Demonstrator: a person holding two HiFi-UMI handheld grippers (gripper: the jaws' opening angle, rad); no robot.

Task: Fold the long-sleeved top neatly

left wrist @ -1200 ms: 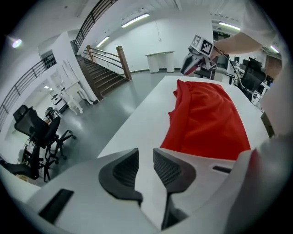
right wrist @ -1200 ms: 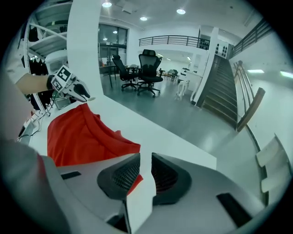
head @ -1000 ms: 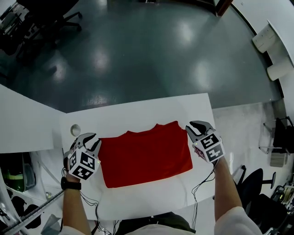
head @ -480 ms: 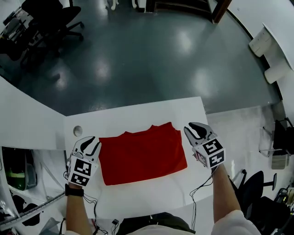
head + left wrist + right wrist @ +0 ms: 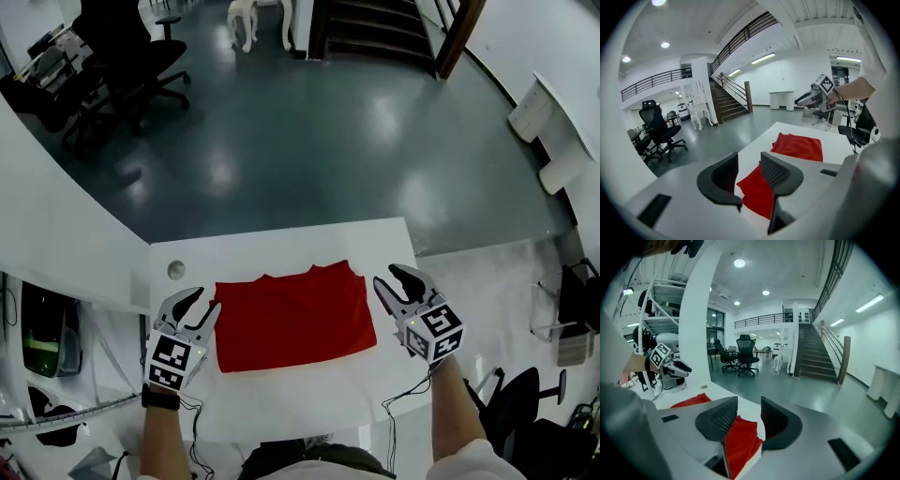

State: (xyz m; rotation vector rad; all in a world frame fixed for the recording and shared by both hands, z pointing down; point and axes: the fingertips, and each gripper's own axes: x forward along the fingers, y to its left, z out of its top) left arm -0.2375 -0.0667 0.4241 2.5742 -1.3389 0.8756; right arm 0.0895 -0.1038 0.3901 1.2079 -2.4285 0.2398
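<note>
Two tongs flank one red long-sleeved top [image 5: 295, 314], folded flat on the white tabletop [image 5: 281, 248]: the left tongs [image 5: 203, 302] and right tongs [image 5: 389, 277] sit just off its short edges. Both have just been opening, jaws partly apart and gripping nothing. Its sleeves are hidden, and one round mark [image 5: 176, 270] beside the left tongs is too small to identify.

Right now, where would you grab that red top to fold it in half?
Probably its two short ends, coming in low from the left and right. The red top lies flat on the white table as a wide rectangle, so only its edges offer anything to pinch.
</note>
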